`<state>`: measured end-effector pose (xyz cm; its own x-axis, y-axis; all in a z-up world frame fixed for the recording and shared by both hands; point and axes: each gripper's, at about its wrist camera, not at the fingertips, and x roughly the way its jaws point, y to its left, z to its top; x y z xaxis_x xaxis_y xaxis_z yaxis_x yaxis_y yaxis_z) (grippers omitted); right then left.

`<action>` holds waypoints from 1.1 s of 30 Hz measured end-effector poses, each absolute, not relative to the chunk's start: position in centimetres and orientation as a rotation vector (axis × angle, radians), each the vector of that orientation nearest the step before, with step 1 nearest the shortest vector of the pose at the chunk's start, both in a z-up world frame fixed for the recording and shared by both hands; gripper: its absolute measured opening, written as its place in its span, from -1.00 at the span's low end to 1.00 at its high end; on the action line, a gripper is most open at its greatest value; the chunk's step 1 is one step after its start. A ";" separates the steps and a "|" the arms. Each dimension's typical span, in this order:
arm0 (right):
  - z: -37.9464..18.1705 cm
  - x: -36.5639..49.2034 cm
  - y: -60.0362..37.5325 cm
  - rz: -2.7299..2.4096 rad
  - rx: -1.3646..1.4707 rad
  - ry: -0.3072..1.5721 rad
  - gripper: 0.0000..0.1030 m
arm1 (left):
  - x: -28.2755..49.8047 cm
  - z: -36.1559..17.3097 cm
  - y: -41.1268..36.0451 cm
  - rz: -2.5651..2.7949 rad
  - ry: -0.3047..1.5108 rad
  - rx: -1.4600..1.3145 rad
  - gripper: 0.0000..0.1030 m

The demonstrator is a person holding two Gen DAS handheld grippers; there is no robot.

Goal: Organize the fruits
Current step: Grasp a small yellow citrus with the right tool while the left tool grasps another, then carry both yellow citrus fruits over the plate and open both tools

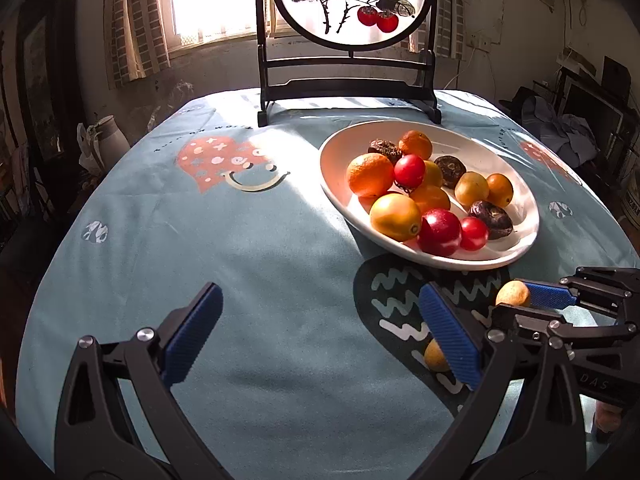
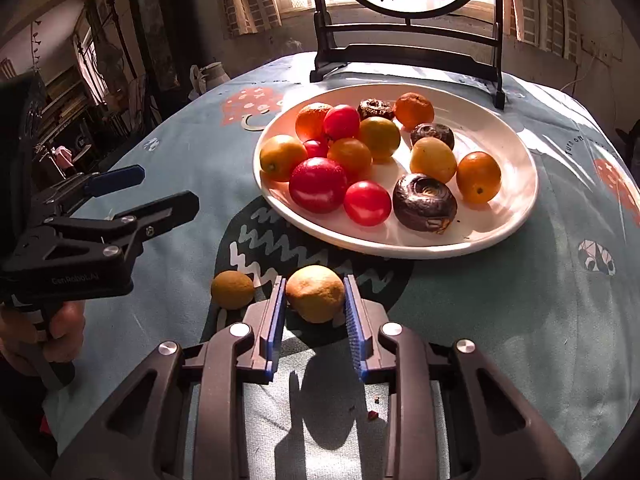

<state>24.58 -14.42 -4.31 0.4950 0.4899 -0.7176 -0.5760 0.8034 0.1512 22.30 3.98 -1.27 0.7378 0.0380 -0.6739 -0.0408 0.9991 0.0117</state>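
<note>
A white plate (image 1: 520, 184) (image 2: 500, 132) holds several oranges, red tomatoes, yellow fruits and dark wrinkled fruits. In front of it, on the blue tablecloth, my right gripper (image 2: 315, 280) (image 1: 514, 302) has both blue pads against a yellow-brown fruit (image 2: 316, 296) (image 1: 510, 292). A smaller brownish fruit (image 2: 232, 290) (image 1: 434, 356) lies loose just left of it, partly behind my left gripper's finger in the left wrist view. My left gripper (image 1: 320, 300) (image 2: 164, 188) hovers wide open over bare cloth, left of both fruits, with nothing between its fingers.
A round painted screen on a black stand (image 1: 348, 80) (image 2: 408, 40) rises at the table's far edge behind the plate. A white jug (image 1: 112, 140) stands beyond the left edge. A person's hand (image 2: 52, 332) grips the left gripper's handle. Small crumbs (image 2: 372, 414) lie near me.
</note>
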 end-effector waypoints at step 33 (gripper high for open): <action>-2.0 24.2 -18.6 0.594 0.097 0.744 -0.44 | 22.0 -4.9 -3.0 -0.270 0.878 0.170 -0.44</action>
